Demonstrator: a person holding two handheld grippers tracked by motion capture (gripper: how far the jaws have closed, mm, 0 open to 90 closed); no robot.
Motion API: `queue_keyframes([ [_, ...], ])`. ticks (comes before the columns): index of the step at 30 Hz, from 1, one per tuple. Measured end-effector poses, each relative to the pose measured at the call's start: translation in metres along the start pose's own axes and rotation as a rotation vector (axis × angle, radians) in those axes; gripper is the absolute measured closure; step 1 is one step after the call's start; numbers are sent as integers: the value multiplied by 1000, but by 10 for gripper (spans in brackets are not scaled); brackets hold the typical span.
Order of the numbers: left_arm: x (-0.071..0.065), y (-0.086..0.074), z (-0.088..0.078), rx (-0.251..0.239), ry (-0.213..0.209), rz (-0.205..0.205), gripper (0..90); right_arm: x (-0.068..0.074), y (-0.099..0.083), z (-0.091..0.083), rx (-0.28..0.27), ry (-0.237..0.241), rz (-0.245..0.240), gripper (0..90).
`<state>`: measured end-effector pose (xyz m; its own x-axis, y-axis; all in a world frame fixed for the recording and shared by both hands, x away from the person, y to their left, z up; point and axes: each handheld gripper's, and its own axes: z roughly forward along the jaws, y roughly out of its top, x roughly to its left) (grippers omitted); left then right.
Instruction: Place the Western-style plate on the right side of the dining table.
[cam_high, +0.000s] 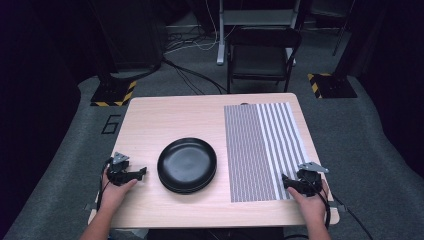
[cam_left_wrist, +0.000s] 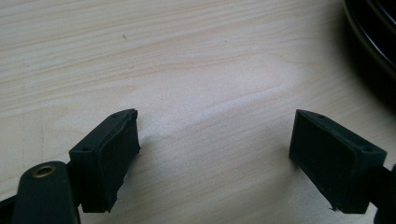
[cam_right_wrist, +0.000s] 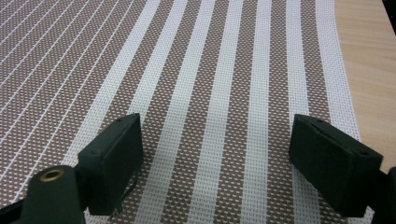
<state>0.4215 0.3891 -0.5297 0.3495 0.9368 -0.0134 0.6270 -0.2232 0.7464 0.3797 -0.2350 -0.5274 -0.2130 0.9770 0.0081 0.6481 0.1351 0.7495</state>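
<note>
A black plate (cam_high: 187, 165), stacked on another, sits in the middle of the light wooden table (cam_high: 165, 120). A striped woven placemat (cam_high: 260, 150) covers the table's right part. My left gripper (cam_high: 142, 173) rests low on bare wood left of the plates, open, with nothing between its jaws. In the left gripper view the gripper (cam_left_wrist: 212, 140) faces wood and the plate rim (cam_left_wrist: 373, 42) shows at the top right. My right gripper (cam_high: 285, 181) lies on the placemat's near right corner, open and empty. In the right gripper view the gripper (cam_right_wrist: 215, 144) hovers over the placemat (cam_right_wrist: 210, 70).
A dark chair (cam_high: 262, 57) stands beyond the table's far edge, with cables and stand feet on the grey floor. The person's hands come in at the table's near corners. Bare wood lies along the far left of the table.
</note>
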Motion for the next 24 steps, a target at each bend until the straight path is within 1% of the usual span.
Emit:
queue_keyframes([
  [11,0,0,0,1,1,-1,169,-1,0,0,-2,4,1,170],
  [14,1,-1,-1,-14,7,-7,188,-1,0,0,-2,2,2,173],
  [15,2,-1,-1,-19,4,-8,223,-1,0,0,-2,4,3,174],
  [18,3,-2,-3,-17,0,-8,275,-1,0,0,-3,5,3,178],
  [19,3,-2,-4,-27,2,-15,299,-2,0,-1,-12,-1,4,243],
  [21,4,-3,-4,-27,5,-18,327,-3,-1,-2,-17,-1,5,278],
  [22,4,-3,-4,-27,5,-18,338,-3,-1,-2,-17,-1,5,278],
  [23,4,-2,-5,-23,5,-22,338,-3,-1,-2,-21,-1,13,292],
  [24,5,-2,-6,-22,5,-27,360,-4,-1,-3,-23,-3,16,319],
])
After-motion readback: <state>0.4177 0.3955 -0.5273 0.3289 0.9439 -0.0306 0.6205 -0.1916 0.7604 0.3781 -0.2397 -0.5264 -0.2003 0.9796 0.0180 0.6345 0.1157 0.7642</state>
